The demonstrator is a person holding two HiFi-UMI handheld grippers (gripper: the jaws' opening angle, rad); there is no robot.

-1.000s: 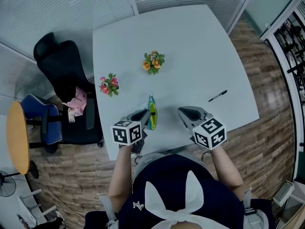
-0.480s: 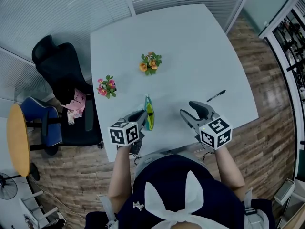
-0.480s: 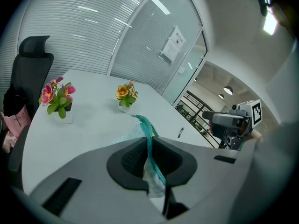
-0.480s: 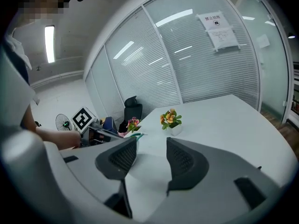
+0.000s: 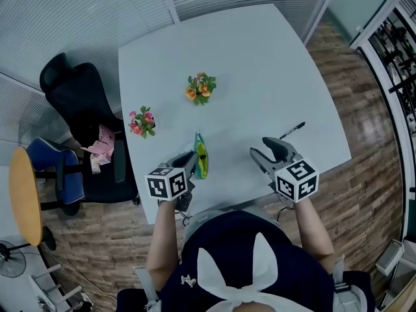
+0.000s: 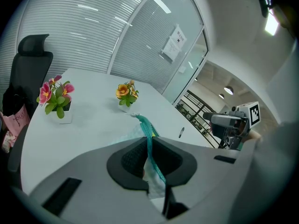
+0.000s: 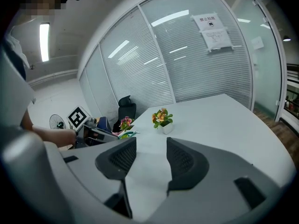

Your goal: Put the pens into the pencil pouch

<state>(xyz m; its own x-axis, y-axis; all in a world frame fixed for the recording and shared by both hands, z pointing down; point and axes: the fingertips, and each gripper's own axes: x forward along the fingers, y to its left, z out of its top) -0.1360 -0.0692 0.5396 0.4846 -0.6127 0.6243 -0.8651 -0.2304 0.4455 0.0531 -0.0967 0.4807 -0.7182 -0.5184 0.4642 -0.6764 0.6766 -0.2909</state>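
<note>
Fingers of left gripper (image 6: 149, 146): clamped on mesh pencil pouch (image 6: 145, 127)
Fingers of right gripper (image 7: 152, 143): just opening, only worktop (image 7: 219, 120) between
Worktop: pale, smooth, rounded corners
Pen (image 5: 292, 130): slim, black, one o'clock off right gripper

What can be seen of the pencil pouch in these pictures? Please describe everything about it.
The pencil pouch is slim and soft, yellow-green from above, with a teal zipper band along its upper edge and pale, mesh-like sides. It stands on edge on the white table, its far end toward the orange flowers. The left hand-held gripper is shut on its near end. Whether the zipper is open cannot be told.
</note>
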